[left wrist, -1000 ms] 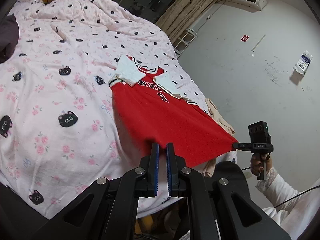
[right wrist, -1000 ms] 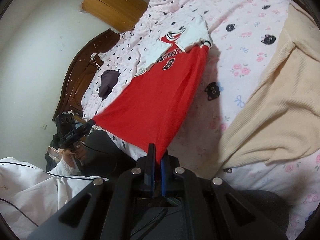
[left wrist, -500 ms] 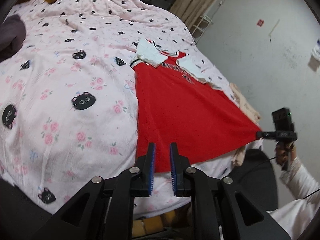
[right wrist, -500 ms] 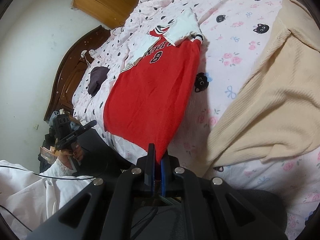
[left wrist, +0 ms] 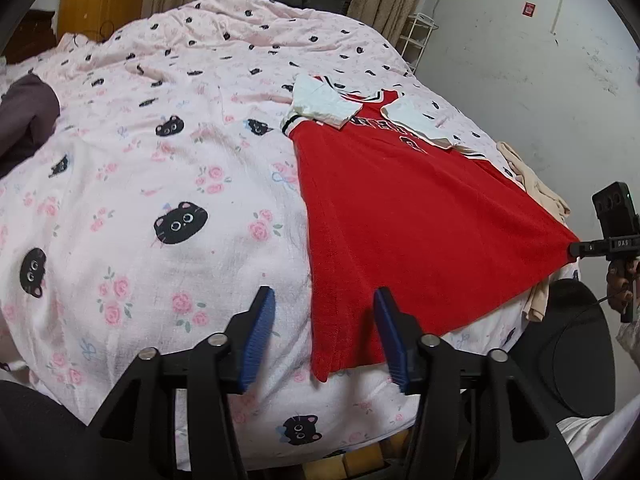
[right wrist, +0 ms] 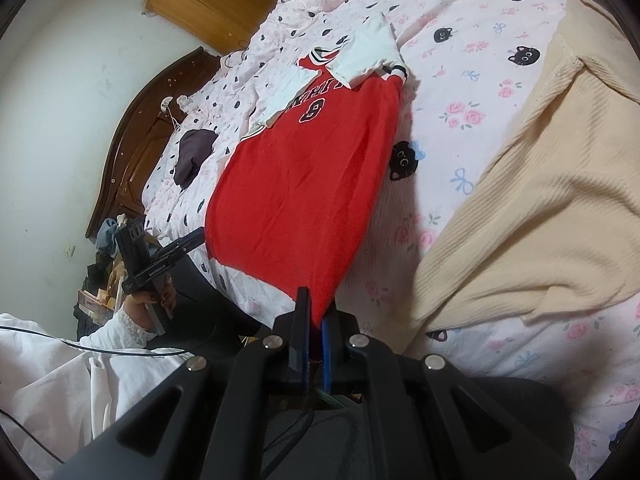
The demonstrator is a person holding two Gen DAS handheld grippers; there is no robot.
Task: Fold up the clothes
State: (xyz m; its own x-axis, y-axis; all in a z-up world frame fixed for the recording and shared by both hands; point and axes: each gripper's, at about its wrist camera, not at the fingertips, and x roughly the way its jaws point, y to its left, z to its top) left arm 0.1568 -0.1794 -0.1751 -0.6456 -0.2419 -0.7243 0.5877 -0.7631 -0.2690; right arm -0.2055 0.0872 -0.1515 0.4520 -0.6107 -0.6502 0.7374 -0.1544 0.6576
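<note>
A second ago the left gripper (left wrist: 324, 332) was pinched on the bottom corner of the red basketball jersey dress with white sleeves (left wrist: 400, 216). Its blue jaws have just been opening, and they now stand apart with nothing pinched. That corner of the dress lies flat on the bed, between the jaws but not squeezed by them. The gripper has also come lower, closer to the bed.

The right gripper (right wrist: 314, 340) has its jaws tight together on the other bottom corner of the red dress, at the edge of the bed.

The dress lies spread out long and smooth on the pink quilt with black cat faces and roses (left wrist: 160, 168). Its two white sleeves are already turned in over the chest. I think the laying-out and the sleeves are done. The body of the dress is not folded yet, so that part is left. A cream ribbed knit top (right wrist: 540, 208) lies beside the dress and looks like it is waiting too.
</note>
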